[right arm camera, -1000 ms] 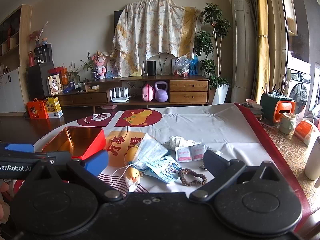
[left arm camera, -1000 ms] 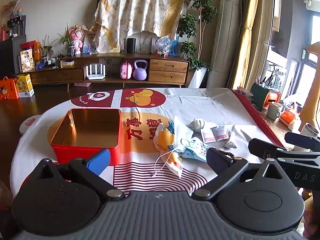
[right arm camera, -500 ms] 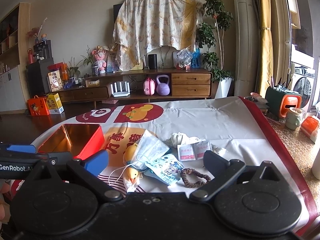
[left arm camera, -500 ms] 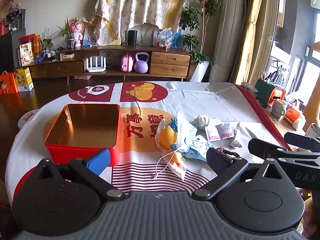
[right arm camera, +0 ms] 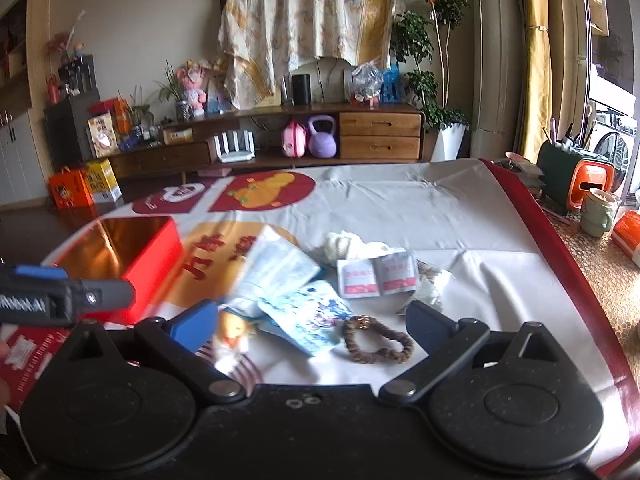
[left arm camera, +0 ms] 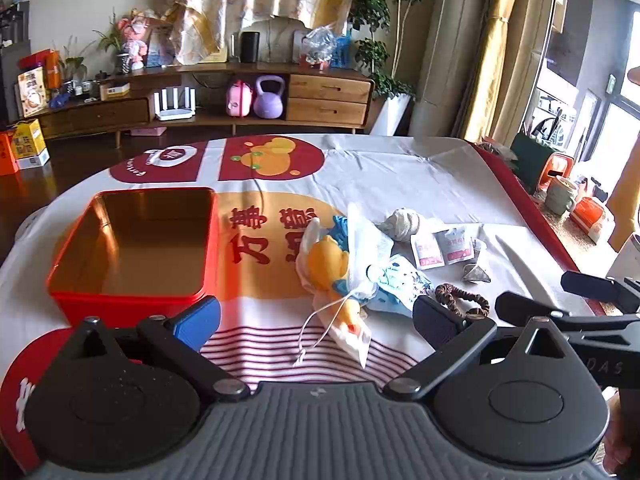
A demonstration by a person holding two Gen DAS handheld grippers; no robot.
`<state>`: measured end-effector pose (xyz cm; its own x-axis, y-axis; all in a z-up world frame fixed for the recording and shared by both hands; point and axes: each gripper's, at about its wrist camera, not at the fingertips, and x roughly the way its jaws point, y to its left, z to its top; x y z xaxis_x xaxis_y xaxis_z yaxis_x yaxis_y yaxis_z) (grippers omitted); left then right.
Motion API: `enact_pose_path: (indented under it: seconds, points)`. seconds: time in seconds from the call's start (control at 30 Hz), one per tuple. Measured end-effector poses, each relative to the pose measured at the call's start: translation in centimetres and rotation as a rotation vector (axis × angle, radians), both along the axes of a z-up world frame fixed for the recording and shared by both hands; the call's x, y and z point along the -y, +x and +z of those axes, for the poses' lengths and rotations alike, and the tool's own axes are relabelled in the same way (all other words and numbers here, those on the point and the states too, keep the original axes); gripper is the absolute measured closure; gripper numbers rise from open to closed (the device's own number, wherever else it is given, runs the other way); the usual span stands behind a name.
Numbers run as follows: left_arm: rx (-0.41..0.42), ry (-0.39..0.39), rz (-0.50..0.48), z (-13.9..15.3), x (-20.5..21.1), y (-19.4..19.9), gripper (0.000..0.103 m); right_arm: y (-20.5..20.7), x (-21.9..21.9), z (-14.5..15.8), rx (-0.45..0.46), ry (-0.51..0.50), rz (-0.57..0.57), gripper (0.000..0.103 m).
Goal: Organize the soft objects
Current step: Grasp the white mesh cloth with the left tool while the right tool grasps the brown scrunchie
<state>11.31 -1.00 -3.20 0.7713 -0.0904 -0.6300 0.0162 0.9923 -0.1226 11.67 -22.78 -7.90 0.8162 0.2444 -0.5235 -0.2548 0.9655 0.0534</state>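
Both grippers, left (left arm camera: 316, 314) and right (right arm camera: 310, 320), gape wide, empty, soft pile (left arm camera: 352, 264) just ahead between their fingers.

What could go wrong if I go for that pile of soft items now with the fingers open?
1. The face mask lies draped over the yellow plush toy, and its ear loops trail loose, so one grab may drag several items along.
2. The brown hair tie lies flat beside the blue printed packet; the right gripper could pinch both.
3. The red tin sits close to the left gripper, which might nudge it.
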Motion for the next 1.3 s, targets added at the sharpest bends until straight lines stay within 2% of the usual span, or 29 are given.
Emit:
enact_pose_path:
  seconds: [0.57,0.97,1.17,1.23,1.3]
  points:
    - [-0.028,0.073,-0.08,-2.6,3.0,9.3,0.0,6.1,2.1,-4.8,-0.093,-0.115,0.017,0.02]
    - [-0.081,0.11,-0.126,-5.5,4.8,14.5,0.001,8.4,1.4,-7.2,-0.165,-0.145,0.058,0.046]
    - [-0.084,0.14,-0.17,-6.2,6.3,16.0,0.005,9.1,0.8,-7.9,-0.184,-0.154,0.075,0.052]
    - [-0.095,0.133,-0.176,-6.6,6.3,16.6,0.016,9.4,0.8,-8.1,-0.19,-0.152,0.078,0.056]
    - [-0.104,0.139,-0.187,-6.9,6.5,17.1,0.022,9.5,0.8,-8.2,-0.194,-0.15,0.086,0.063]
